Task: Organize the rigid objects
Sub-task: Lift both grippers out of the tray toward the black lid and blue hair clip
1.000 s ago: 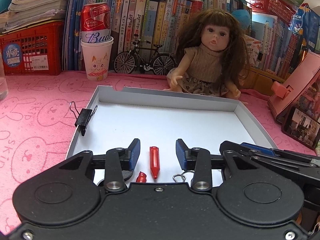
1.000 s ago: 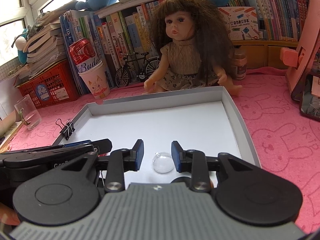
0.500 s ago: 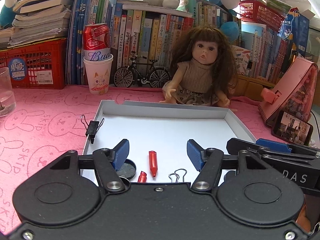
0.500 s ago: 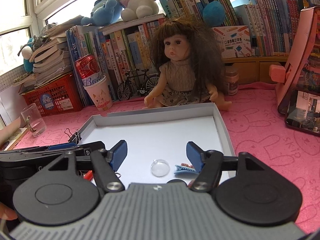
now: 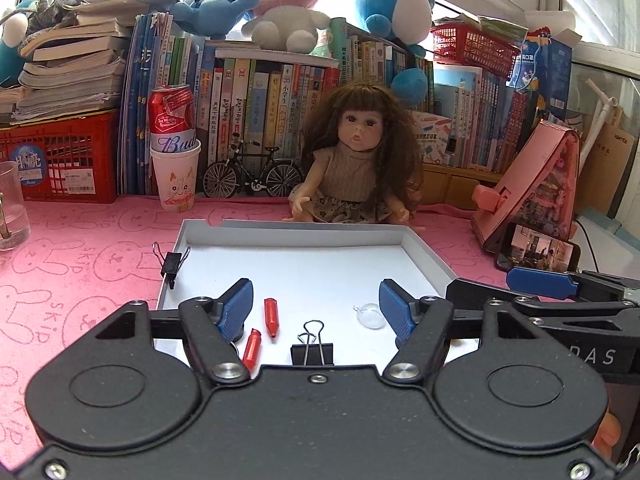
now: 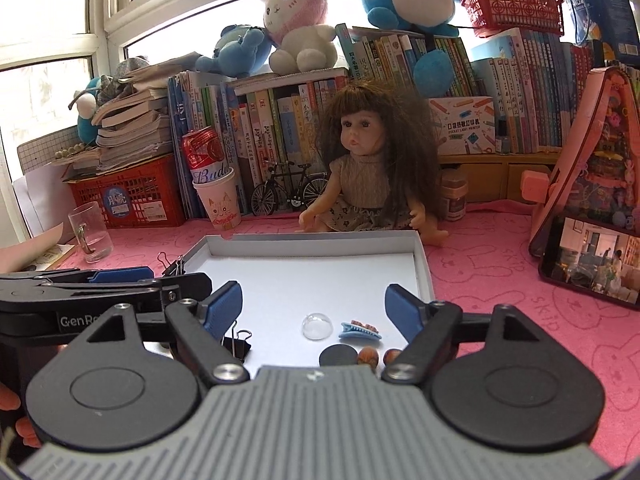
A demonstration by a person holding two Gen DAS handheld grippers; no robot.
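On the pink mat, seen from the left wrist, a shallow white tray (image 5: 296, 229) lay in front of a doll (image 5: 360, 164). The left gripper (image 5: 316, 304) hung over the tray's near end; its jaws had just been opening and stood wide apart with nothing gripped. On the tray floor between the blue pads lay a red cap (image 5: 271, 316), a second red piece (image 5: 252, 348) nearer and to its left, and a black clip (image 5: 312, 350) at the near edge. A clear dome (image 5: 370, 318) sat just beside the right pad. Another clip (image 5: 172, 262) was fastened on the tray's left wall. The right gripper's side (image 5: 536, 280) reached in from the right. Far left stood a paper cup (image 5: 176, 180) with a red can (image 5: 172, 116) set in it, and a glass (image 5: 12, 204) at the left edge.

From the right wrist, the right gripper (image 6: 314, 304) also hung over the tray (image 6: 424, 268), its jaws likewise just opened, wide, and holding nothing. Between the pads the dome (image 6: 317, 326) rested on the floor, a small blue hair clip (image 6: 358, 329) just to its right. Nearer lay a dark disc (image 6: 338, 356) and two small brown pieces (image 6: 368, 357), partly hidden by the gripper body. The black clip (image 6: 236, 346) lay by the left pad. The left gripper (image 6: 120, 276) crossed in from the left.
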